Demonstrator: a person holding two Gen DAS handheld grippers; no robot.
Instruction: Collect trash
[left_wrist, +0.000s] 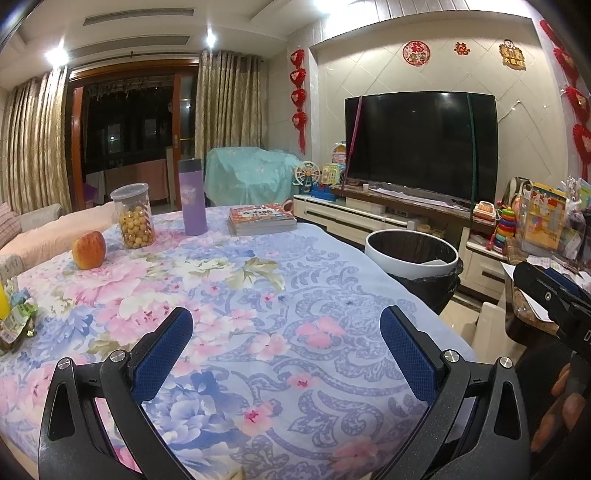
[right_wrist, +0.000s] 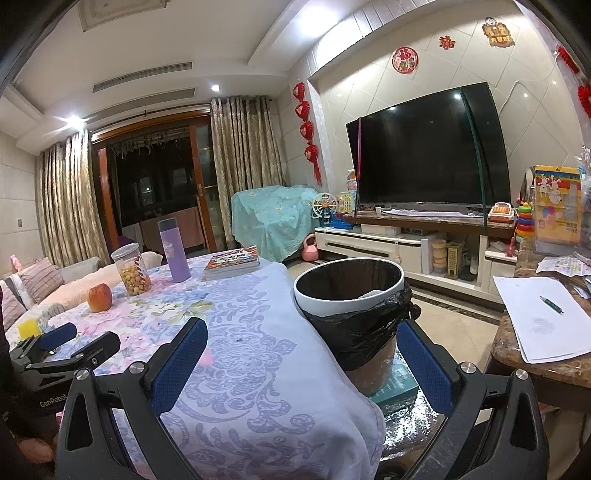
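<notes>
The trash bin (left_wrist: 412, 254) has its base hidden behind the tablecloth (left_wrist: 258, 295).

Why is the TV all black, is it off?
Yes, off. The TV screen is dark in both views and shows no picture, only faint reflections of the room lights.

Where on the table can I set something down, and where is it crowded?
Free: the floral cloth from both open tongs up to the books, toward the bin. Crowded: far-left corner, with apple, snack jar and purple bottle close together.
</notes>
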